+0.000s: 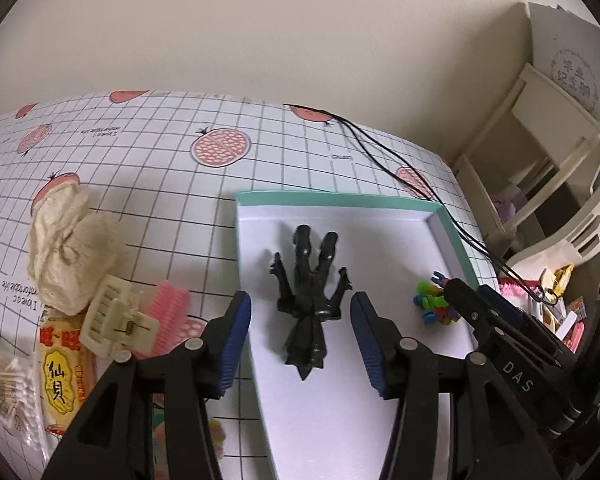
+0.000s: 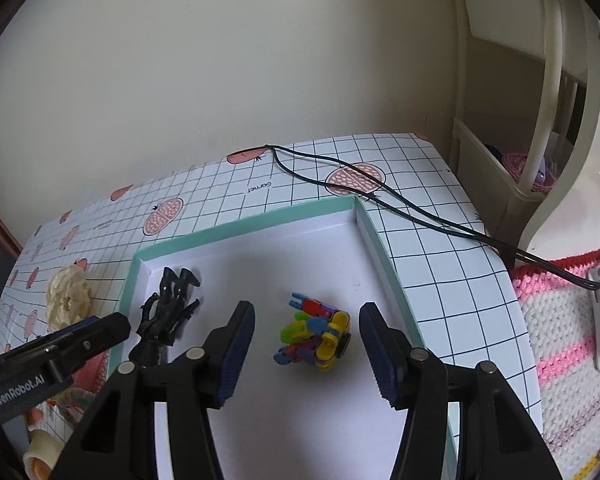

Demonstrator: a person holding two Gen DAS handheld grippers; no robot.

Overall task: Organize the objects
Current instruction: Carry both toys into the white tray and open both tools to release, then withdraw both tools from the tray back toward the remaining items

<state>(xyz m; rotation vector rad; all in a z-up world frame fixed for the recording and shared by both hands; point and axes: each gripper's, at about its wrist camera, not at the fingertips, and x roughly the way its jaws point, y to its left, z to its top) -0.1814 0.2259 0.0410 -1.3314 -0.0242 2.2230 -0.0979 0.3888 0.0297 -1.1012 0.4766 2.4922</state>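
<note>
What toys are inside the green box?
Inside the green box lie a black figure and a colorful block toy. The tools cover the box's near end.

Domestic room, likely a bedroom or living space. Evidence: the worktop (image 1: 148,168) carries a grid-and-fruit patterned cover. On it lie a hair clip (image 1: 114,318), a snack packet (image 1: 62,384) and cotton swabs (image 1: 4,384). Beside the worktop stand a cream shelf unit (image 1: 536,152) and a crocheted blanket (image 2: 564,344).
</note>
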